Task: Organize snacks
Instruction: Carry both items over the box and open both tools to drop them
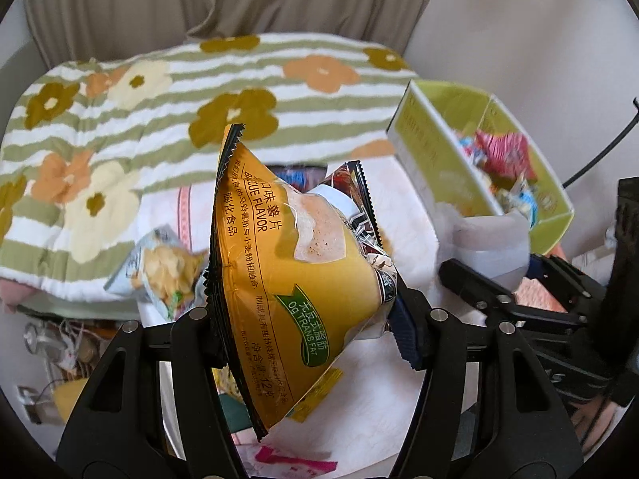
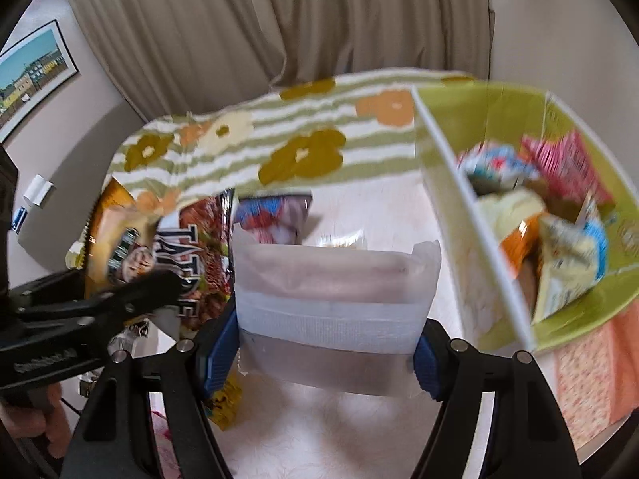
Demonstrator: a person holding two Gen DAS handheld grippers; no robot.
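Note:
My left gripper (image 1: 307,319) is shut on an orange barbecue chip bag (image 1: 287,275), held upright above the table; the same bag (image 2: 120,247) and the left gripper (image 2: 120,299) show at the left of the right wrist view. My right gripper (image 2: 323,347) is shut on a frosted white snack pouch (image 2: 331,283), held just left of the green box (image 2: 579,311). In the left wrist view the pouch (image 1: 487,239) and right gripper (image 1: 499,299) are beside the box (image 1: 439,155). The box holds several snack packs (image 2: 567,255).
A pale chip bag (image 1: 163,271) and a red-blue pack (image 2: 271,215) lie on the white table cover (image 2: 359,439). A flowered striped quilt (image 1: 159,111) lies behind. Curtains (image 2: 319,20) hang at the back.

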